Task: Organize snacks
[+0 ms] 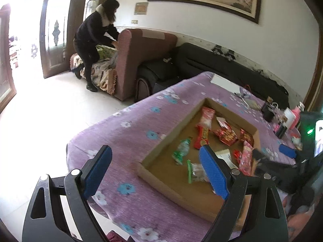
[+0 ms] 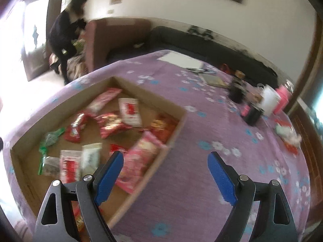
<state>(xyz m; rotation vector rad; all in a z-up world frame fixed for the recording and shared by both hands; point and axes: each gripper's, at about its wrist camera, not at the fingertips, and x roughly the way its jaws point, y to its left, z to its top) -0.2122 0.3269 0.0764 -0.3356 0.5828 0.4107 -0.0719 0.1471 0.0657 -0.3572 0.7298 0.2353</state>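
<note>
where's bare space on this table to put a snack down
Free: purple tablecloth between the cardboard tray and the right-edge clutter, and the strip left of the tray. Inside the tray, the near-left corner is bare. Crowded: the far right corner around the black cup.

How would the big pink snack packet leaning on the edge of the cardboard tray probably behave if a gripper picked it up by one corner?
The pink packet looks like thin, glossy film, so it would probably sag and might slip between the pads. It seems flat and puffy, so likely light. It already drapes over the cardboard tray wall, which suggests it is floppy rather than stiff.
</note>
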